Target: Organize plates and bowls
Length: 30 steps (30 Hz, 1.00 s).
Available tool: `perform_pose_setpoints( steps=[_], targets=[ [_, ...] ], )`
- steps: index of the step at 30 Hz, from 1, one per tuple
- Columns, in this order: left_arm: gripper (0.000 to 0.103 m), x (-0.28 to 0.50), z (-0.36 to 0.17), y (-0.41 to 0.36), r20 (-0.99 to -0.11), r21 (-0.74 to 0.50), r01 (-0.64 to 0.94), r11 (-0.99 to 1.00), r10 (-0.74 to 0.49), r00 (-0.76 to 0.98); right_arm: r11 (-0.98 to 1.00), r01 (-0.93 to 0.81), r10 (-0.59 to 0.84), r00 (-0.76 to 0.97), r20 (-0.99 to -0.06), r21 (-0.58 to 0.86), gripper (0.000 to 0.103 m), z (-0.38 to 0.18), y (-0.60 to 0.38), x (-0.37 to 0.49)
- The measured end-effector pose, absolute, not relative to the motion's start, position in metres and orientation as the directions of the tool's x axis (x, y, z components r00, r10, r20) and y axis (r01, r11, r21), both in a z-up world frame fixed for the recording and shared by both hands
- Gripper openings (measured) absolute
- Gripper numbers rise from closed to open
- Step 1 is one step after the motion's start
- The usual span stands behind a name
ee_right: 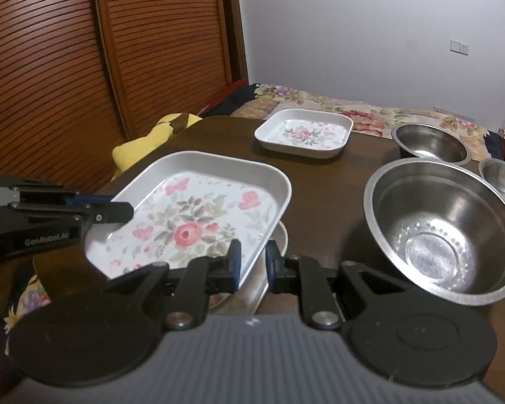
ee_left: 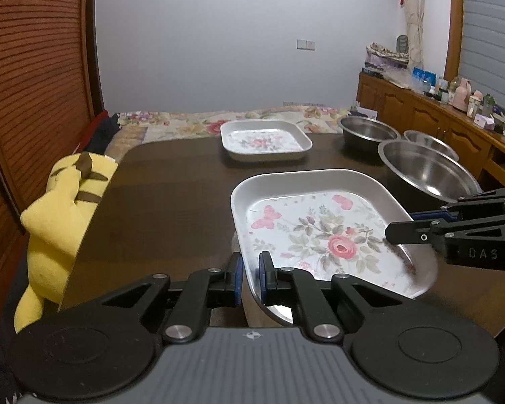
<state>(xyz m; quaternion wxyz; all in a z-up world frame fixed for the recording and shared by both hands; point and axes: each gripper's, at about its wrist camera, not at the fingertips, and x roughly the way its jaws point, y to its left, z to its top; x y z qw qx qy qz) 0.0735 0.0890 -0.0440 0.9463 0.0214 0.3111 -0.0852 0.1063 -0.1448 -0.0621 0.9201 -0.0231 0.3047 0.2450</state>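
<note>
A square metal plate with a rose print (ee_left: 320,232) (ee_right: 198,215) is held above the dark table, tilted. My left gripper (ee_left: 250,277) is shut on its left rim; it shows from the side in the right wrist view (ee_right: 118,210). My right gripper (ee_right: 252,264) is shut on its right rim; it shows in the left wrist view (ee_left: 400,227). Another plate's rim (ee_right: 281,235) shows under the held one. A second floral plate (ee_left: 266,139) (ee_right: 304,133) lies at the far side. Three steel bowls stand right: large (ee_right: 441,232) (ee_left: 427,171), medium (ee_right: 431,143) (ee_left: 367,131), small (ee_right: 503,181) (ee_left: 429,143).
A dark wooden table (ee_left: 171,202) (ee_right: 330,185) carries everything. A yellow plush toy (ee_left: 60,212) (ee_right: 151,138) leans at its left edge. A bed with a floral quilt (ee_left: 198,123) lies beyond. A wooden sideboard with clutter (ee_left: 447,114) stands right; slatted wardrobe doors (ee_right: 84,50) stand left.
</note>
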Motion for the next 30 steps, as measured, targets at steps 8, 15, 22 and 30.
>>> perform_pose_setpoints(
  steps=[8,15,22,30],
  targets=[
    [0.01,0.073,-0.054,0.087,-0.607,-0.012,0.177,0.984,-0.148,0.781,0.88,-0.46,0.436,0.682,-0.587,0.12,0.017,-0.071,-0.147,0.104],
    [0.01,0.073,-0.06,0.085,-0.621,-0.006,0.182,0.983,-0.147,0.77,0.885,-0.452,0.426,0.682,-0.594,0.115,0.017,-0.076,-0.148,0.102],
    [0.01,0.075,-0.062,0.083,-0.62,0.01,0.181,0.983,-0.136,0.773,0.884,-0.45,0.432,0.676,-0.597,0.129,0.017,-0.078,-0.148,0.104],
    [0.018,0.074,-0.065,0.08,-0.611,0.022,0.184,0.983,-0.133,0.78,0.882,-0.452,0.434,0.676,-0.595,0.129,0.017,-0.078,-0.148,0.104]
  ],
)
